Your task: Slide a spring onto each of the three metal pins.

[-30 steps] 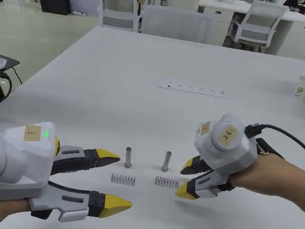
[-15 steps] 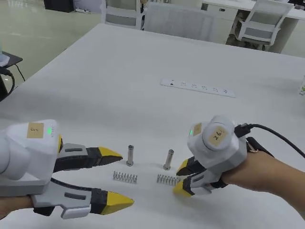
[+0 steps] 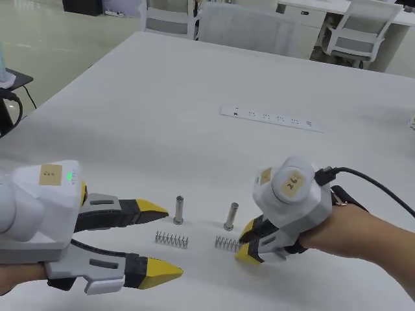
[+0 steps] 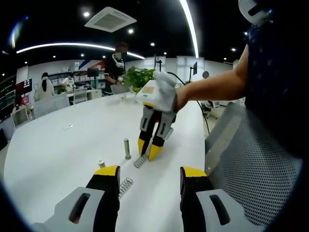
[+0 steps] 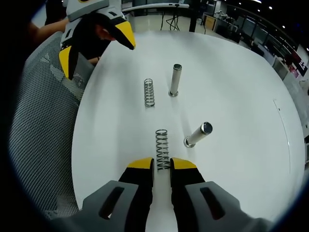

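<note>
Pinching the coiled wire spring [image 5: 161, 142] endwise, the right tool [image 5: 161, 164] grips; the left tool [image 4: 149, 171] gapes open.

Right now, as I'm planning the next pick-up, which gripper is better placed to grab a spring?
Right. The right gripper has its jaws flanking the end of a spring, beside a pin. The left gripper stands wide open, the other spring off by one jaw.

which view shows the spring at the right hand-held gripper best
The right gripper view: the spring lies straight ahead, coils distinct, its near end between the jaws of the right hand-held gripper. The head view shows it small, partly hidden by that gripper; the left gripper view, tiny beside the yellow tips.
</note>
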The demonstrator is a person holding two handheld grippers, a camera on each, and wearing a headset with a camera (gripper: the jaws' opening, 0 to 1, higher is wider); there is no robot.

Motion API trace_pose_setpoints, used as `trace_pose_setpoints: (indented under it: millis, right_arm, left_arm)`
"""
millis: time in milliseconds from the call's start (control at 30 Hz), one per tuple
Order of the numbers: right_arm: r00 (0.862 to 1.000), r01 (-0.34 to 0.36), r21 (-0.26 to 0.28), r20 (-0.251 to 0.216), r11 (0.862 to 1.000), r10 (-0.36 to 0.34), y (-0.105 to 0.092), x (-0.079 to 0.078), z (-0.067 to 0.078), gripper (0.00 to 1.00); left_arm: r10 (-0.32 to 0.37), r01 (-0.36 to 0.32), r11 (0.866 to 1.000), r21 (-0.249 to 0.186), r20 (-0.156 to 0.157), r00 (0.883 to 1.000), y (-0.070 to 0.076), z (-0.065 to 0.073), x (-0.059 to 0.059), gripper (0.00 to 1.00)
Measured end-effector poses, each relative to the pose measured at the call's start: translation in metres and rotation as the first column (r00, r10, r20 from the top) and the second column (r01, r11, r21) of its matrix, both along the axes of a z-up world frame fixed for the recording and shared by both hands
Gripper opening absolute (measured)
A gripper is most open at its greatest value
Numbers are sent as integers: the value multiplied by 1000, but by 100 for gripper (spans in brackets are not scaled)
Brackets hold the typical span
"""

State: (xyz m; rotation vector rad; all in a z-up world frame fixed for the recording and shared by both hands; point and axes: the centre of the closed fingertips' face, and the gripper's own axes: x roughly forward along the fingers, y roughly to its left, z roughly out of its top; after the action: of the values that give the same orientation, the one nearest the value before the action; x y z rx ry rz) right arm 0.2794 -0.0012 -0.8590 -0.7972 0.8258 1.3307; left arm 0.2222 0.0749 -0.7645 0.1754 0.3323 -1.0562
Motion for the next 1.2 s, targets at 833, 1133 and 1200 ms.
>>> trace_pose_setpoints:
  millis: [833, 1133, 1200]
  right_arm:
    - [997, -73, 16, 13, 997, 73, 9, -29, 39, 8]
    - [992, -123, 8, 19, 992, 123, 20, -44, 56, 8]
    - [991, -131, 11, 21, 991, 131, 23, -46, 60, 8]
  left_arm:
    - [-83, 83, 995, 52, -14, 996, -14, -10, 4, 41]
    - [-146, 147, 984, 101, -13, 989, -21, -12, 5, 37]
    - [-155, 155, 982, 106, -12, 988, -23, -12, 6, 36]
